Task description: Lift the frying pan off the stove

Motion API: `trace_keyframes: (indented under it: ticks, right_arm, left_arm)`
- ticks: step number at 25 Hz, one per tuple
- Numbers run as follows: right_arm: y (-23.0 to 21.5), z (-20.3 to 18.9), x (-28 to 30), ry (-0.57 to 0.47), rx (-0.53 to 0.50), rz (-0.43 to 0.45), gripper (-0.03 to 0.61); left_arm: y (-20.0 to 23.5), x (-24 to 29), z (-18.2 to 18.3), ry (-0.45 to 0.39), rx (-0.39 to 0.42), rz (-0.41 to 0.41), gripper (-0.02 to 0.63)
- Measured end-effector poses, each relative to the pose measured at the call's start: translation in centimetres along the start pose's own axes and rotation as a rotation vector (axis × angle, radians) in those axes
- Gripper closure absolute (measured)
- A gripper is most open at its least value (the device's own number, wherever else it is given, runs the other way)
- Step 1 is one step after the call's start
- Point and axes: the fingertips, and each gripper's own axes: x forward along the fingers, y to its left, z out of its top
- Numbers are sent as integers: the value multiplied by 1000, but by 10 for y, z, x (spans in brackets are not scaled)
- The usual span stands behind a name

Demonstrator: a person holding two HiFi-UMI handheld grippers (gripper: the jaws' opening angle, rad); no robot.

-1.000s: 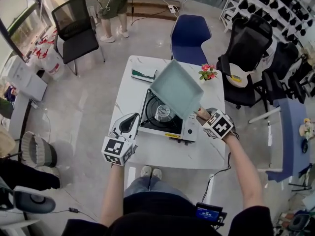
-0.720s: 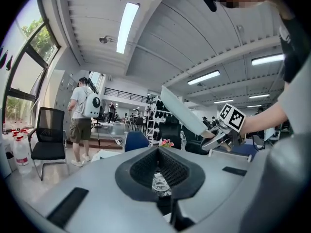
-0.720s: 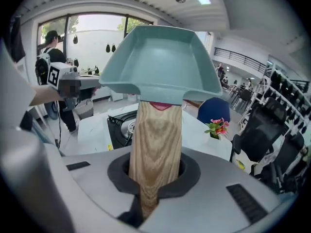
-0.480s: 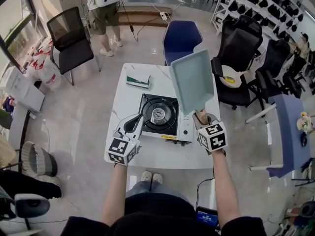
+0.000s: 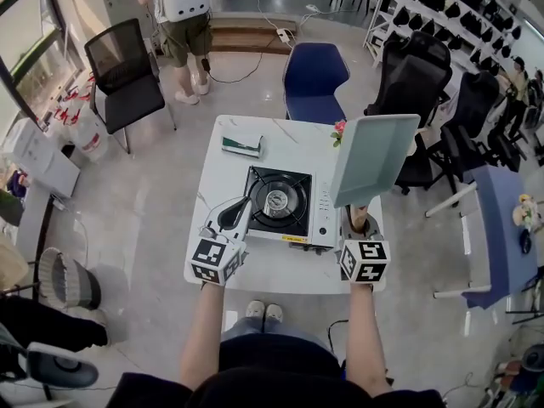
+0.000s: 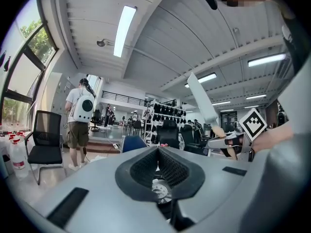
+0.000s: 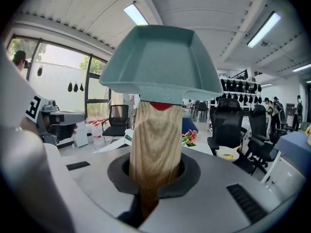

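Note:
A square teal frying pan [image 5: 371, 155] with a wooden handle [image 5: 355, 218] hangs in the air above the table's right edge, off the stove and tipped up steeply. My right gripper [image 5: 357, 224] is shut on the handle; in the right gripper view the handle [image 7: 155, 140] rises between the jaws to the pan [image 7: 160, 62]. The portable gas stove [image 5: 324, 215] sits mid-table with its burner [image 5: 276, 201] bare. My left gripper [image 5: 231, 217] hovers at the stove's front left corner, shut and holding nothing. In the left gripper view, the left gripper [image 6: 158, 171] points at the burner [image 6: 158, 191].
The white table [image 5: 225, 177] also carries a green and white box [image 5: 242, 145] at the back left and a small pink flower pot [image 5: 342, 128] behind the pan. A blue chair [image 5: 313, 75] stands behind, black chairs [image 5: 425, 83] to the right. A person [image 5: 183, 15] stands far back.
The right gripper has carried the pan from above the stove out to the right and tipped it more upright, leaving the burner uncovered. The left gripper has stayed at the stove's front left.

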Motion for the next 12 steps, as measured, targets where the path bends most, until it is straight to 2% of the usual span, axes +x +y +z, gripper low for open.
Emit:
trace_keyframes:
  ticks: [6,12]
  right_arm:
    - [4,6,-20,-106,25,-58,557]
    - [3,8,-34,-158,53,-77,557]
  left_arm:
    - [1,-3,6,-11,8,10,597]
    - [0,-6,6,-8,18,8,597]
